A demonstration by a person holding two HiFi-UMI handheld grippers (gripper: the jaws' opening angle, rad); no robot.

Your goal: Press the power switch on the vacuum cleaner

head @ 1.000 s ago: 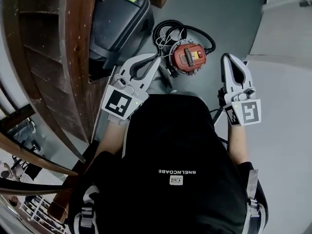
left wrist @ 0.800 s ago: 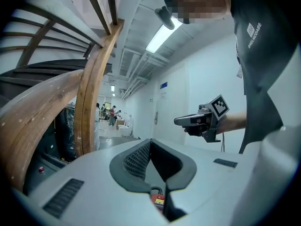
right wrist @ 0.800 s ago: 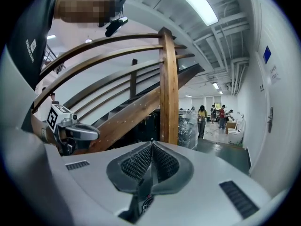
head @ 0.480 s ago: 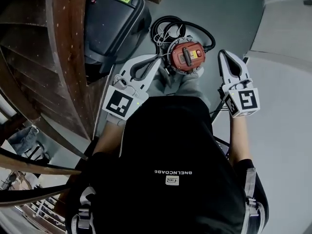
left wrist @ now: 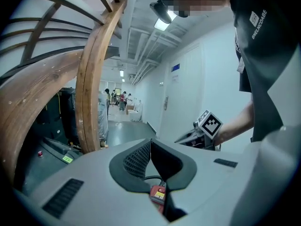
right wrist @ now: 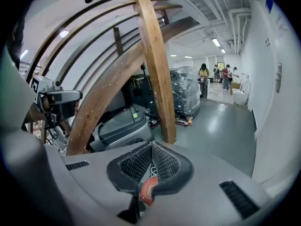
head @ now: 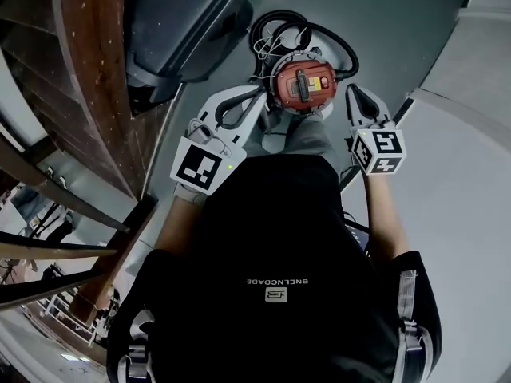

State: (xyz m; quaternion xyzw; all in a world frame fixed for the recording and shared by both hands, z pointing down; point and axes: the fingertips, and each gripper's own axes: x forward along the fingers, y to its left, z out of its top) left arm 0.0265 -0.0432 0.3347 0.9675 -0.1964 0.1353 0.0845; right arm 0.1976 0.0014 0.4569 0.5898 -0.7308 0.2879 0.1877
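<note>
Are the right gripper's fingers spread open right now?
No: in the right gripper view, the right gripper has its black ribbed fingers closed tip to tip.

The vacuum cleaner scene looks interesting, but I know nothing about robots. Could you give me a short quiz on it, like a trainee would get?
1. True or false: the left gripper and the right gripper both have their jaws shut, with nothing held between them.
2. The top of the vacuum cleaner is: A green, B red, C white.
3. In the head view, what long black thing loops around the far side of the vacuum cleaner?

Key
1. True. Each gripper view shows the jaw tips meeting and nothing clamped between them.
2. B, red.
3. Its hose.
</note>
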